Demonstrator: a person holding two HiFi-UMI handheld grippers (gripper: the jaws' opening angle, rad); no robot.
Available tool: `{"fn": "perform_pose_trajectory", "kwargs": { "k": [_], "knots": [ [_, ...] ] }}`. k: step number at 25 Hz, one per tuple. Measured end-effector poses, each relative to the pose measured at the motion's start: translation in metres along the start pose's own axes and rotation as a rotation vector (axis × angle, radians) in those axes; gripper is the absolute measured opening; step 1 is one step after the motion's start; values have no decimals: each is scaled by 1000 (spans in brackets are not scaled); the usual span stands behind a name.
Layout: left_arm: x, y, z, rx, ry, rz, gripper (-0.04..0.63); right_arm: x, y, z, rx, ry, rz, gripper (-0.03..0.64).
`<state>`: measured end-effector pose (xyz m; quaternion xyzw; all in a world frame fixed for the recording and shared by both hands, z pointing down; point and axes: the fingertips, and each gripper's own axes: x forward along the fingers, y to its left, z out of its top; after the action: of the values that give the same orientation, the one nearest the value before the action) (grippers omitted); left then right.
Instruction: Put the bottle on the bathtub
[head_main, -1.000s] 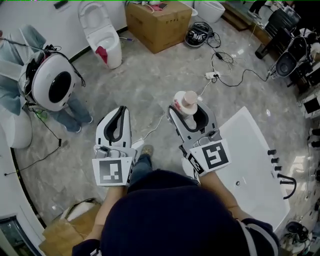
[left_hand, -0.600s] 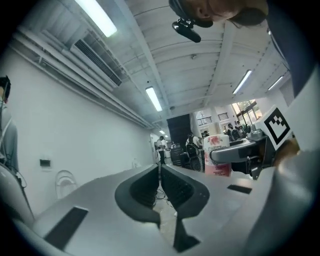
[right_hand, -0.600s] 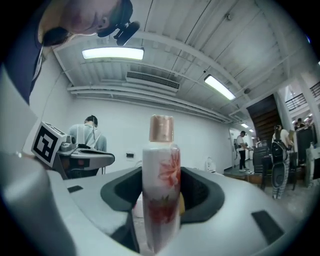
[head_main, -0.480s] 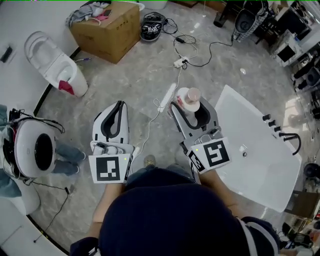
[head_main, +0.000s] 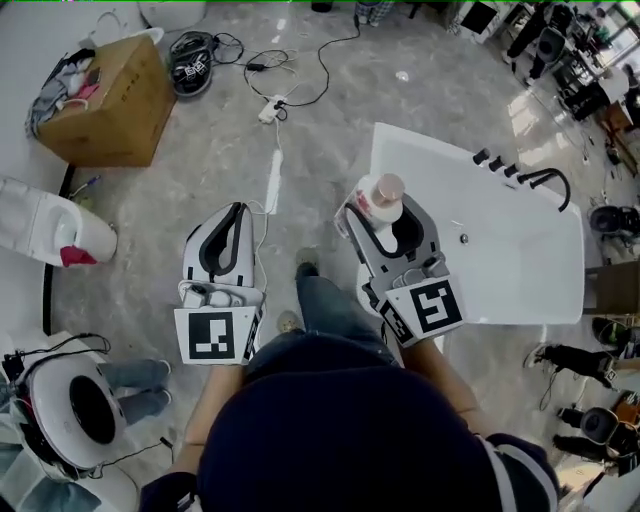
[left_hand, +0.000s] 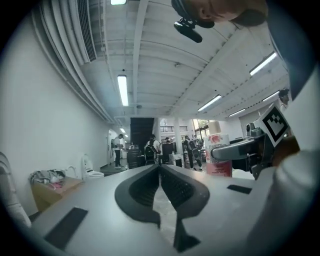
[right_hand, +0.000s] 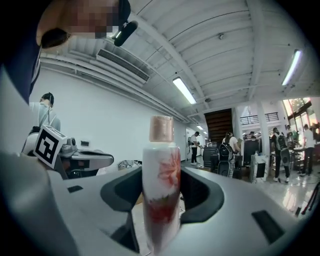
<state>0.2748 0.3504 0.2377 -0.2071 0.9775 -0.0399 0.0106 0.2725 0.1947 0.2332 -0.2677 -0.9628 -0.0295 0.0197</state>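
Observation:
My right gripper (head_main: 385, 215) is shut on a white bottle (head_main: 378, 200) with red flower print and a pinkish cap. In the right gripper view the bottle (right_hand: 161, 185) stands upright between the jaws. It hangs over the near left edge of the white bathtub (head_main: 500, 250), which fills the right side of the head view. My left gripper (head_main: 228, 235) is held level to the left over the floor, shut with nothing in it; its jaws meet in the left gripper view (left_hand: 160, 172), where the bottle (left_hand: 218, 155) shows at the right.
Black taps (head_main: 510, 172) sit on the tub's far rim. A power strip and cables (head_main: 272, 140) lie on the marble floor ahead. A cardboard box (head_main: 105, 95) and a white toilet (head_main: 50, 235) stand at the left. Another person's legs (head_main: 570, 360) show at right.
The view has swung so the bathtub now lies straight ahead of my right gripper, closer under the bottle. Both grippers keep their hold and spacing.

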Motion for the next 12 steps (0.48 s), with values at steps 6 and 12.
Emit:
{"fn": "perform_pose_trajectory", "kwargs": {
  "k": [6,12],
  "knots": [
    [68,-8,-16,1,17,-85,34,32,-56,-20,18,3,-66,233],
    [166,19,-15,13,9,-115,34,110,-126,-24,18,-21,-74,233]
  ]
}}
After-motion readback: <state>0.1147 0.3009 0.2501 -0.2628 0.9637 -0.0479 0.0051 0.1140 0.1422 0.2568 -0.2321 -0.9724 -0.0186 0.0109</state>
